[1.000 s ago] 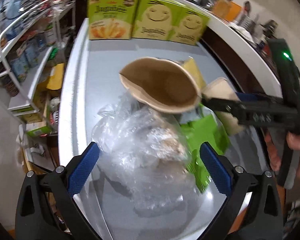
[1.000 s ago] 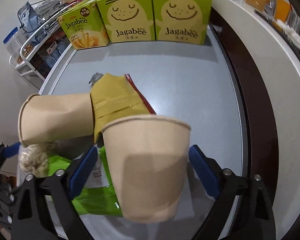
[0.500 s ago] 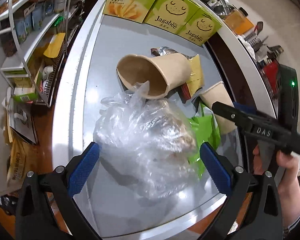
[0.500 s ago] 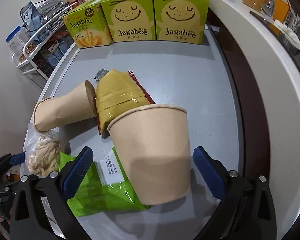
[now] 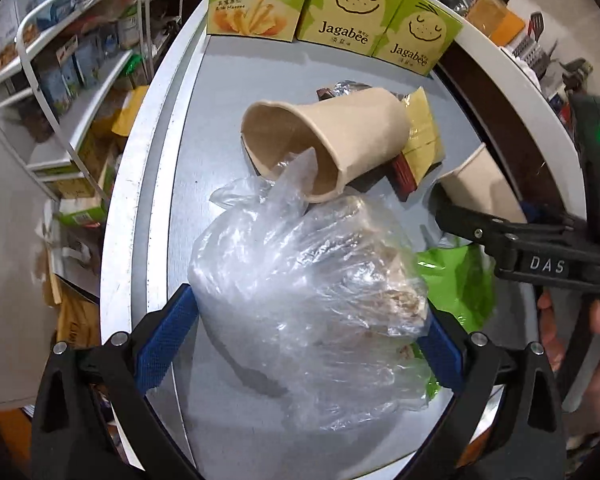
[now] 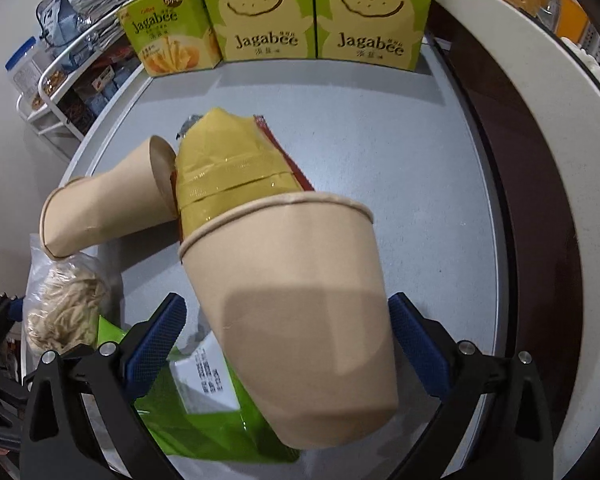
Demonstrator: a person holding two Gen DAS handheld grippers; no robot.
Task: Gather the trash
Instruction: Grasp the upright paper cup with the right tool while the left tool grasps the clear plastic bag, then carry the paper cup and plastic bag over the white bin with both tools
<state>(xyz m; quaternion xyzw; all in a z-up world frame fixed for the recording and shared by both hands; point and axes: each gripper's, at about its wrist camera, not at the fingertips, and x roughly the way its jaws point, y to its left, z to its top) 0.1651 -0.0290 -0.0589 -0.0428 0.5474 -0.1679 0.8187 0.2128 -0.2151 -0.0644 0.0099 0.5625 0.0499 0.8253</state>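
Note:
A clear plastic bag (image 5: 308, 292) with pale noodle-like scraps lies on the grey table between the pads of my open left gripper (image 5: 308, 344); it also shows in the right wrist view (image 6: 66, 304). A tan paper cup (image 5: 324, 144) lies on its side beyond the bag, mouth toward me. A second tan cup (image 6: 296, 312) stands tilted between the open pads of my right gripper (image 6: 288, 336); whether they touch it I cannot tell. A yellow wrapper (image 6: 228, 172) and a green snack bag (image 6: 204, 412) lie under the cups.
Three green Jagabee boxes (image 6: 316, 16) stand along the table's far edge. A wire shelf rack (image 5: 60, 80) with packets stands off the table's left edge. A dark brown gap and a white counter (image 6: 540, 120) run along the right side.
The left gripper has drawn back and risen, so the bag now sits between its pads. The right gripper has opened wider around the tilted cup and lowered it towards the table.

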